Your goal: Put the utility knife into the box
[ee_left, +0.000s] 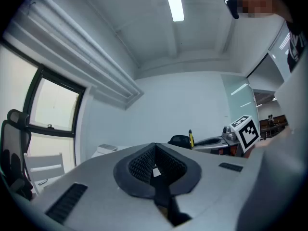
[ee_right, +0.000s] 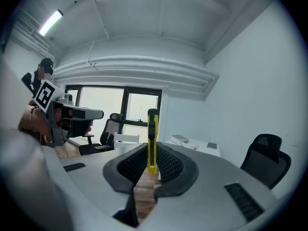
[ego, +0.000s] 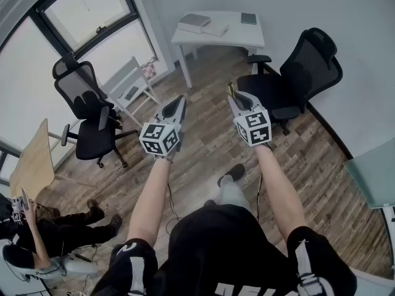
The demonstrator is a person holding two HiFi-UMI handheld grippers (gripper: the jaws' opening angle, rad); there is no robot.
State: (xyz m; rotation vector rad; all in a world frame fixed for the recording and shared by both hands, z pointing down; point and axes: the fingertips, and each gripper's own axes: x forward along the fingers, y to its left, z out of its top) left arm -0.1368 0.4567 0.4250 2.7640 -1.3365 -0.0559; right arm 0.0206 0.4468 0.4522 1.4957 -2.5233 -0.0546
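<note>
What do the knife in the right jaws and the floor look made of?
The utility knife: yellow body with a black slider, smooth, likely plastic. The floor: brown planks with mixed tones and grain, wood or wood-look laminate; cannot tell which.

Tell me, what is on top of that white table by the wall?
On the white table lie a grey box, a flat white thing beside it, and a small dark pad. What the box holds is hidden.

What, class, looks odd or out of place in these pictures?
The slim yellow plastic utility knife is clamped by one end in the right claw, jutting well past its tips. Nothing looks spilled or damaged.
</note>
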